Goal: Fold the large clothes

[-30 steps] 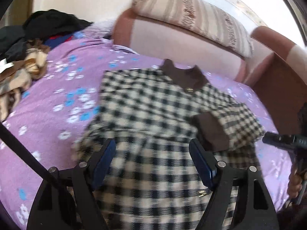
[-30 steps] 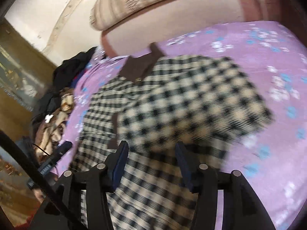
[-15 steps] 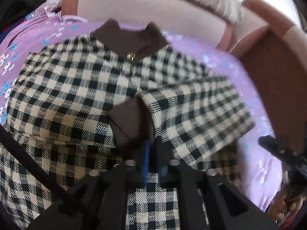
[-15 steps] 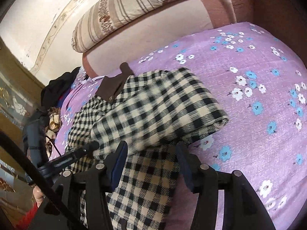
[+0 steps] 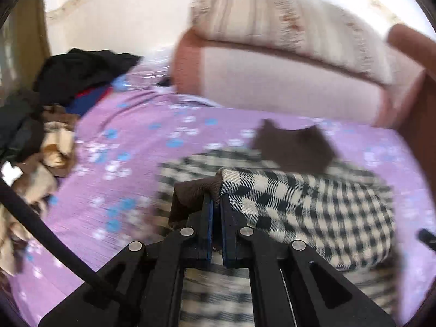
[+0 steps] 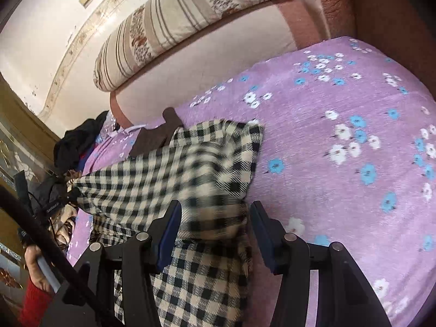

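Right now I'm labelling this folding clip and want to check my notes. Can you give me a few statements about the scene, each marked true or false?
1. The left tongs are shut on the brown cuff of the checked garment's sleeve. True.
2. The right tongs are clamped on the sleeve too. False: they stand open, with checked fabric lying between the fingers.
3. The garment lies on a purple bedspread printed with blue and white flowers. True.
4. The garment's collar is red. False: it is dark brown.
5. A striped pillow rests on the headboard. True.
6. The heap of other clothes sits on top of the checked garment. False: it lies apart, at the bed's far side.
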{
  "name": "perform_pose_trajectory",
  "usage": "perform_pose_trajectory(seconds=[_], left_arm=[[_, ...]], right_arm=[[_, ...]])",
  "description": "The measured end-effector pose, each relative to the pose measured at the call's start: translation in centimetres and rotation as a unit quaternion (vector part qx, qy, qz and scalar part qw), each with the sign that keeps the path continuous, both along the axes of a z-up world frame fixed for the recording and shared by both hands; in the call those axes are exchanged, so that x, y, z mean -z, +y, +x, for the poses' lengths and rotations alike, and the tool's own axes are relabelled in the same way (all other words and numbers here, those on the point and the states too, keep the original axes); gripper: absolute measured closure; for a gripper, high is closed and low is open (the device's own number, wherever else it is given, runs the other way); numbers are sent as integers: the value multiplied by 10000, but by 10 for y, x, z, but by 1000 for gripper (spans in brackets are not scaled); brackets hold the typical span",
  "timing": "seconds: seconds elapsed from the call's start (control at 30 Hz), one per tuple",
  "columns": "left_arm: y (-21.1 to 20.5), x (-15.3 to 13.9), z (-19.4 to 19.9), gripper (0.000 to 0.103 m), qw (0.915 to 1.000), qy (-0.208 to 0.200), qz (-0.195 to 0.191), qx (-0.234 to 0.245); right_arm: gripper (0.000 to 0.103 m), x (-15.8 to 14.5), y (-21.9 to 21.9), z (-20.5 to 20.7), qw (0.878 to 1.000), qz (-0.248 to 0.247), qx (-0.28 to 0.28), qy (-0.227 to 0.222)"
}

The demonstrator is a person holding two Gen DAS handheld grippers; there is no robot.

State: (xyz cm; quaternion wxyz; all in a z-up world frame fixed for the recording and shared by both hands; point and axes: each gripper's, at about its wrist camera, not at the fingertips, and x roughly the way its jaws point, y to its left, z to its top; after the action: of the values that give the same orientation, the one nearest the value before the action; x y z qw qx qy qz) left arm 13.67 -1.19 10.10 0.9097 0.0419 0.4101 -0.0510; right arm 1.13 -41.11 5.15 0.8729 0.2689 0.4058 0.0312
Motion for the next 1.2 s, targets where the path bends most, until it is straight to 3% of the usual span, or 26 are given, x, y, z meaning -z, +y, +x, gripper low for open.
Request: perform_pose_trajectory(seconds=[0.1, 0.17, 0.3, 0.4, 0.53, 0.67, 0.77, 0.83, 0.9, 1.0, 1.2], left_arm=[[22, 34, 19, 91, 9978, 578, 292, -112], [33, 47, 23, 82, 9960, 836, 248, -180], [55, 35, 8, 59, 9963, 559, -348, -560], [59, 19, 4, 59, 9961, 227, -336, -789], [42, 17, 6, 53, 9986, 42, 52, -516], [14, 42, 20, 48, 9988, 320, 367, -3], [8, 75, 30, 48, 9952, 746, 634, -34], [11, 89, 29, 46, 9944, 855, 614, -17], [12, 90, 22, 40, 9952, 680, 702, 1], [19, 87, 13, 39, 9946, 717, 749, 89], [60, 61, -19, 37, 9980, 562, 279, -4]], right_arm=[[46, 7, 17, 15, 9998, -139, -128, 81], [46, 10, 29, 21, 9993, -288, -210, 116], [46, 7, 49, 27, 9969, -753, -234, -3], [46, 7, 60, 32, 9947, -1008, -186, -46], [46, 15, 79, 42, 9920, -1215, -347, 61], [46, 27, 94, 49, 9867, -1479, -590, 320], [46, 44, 97, 52, 9787, -1815, -641, 716], [46, 56, 94, 54, 9731, -1986, -669, 962], [46, 56, 91, 52, 9710, -2070, -730, 950], [46, 55, 86, 51, 9691, -2116, -729, 1038], [45, 40, 65, 38, 9826, -1606, -426, 835]])
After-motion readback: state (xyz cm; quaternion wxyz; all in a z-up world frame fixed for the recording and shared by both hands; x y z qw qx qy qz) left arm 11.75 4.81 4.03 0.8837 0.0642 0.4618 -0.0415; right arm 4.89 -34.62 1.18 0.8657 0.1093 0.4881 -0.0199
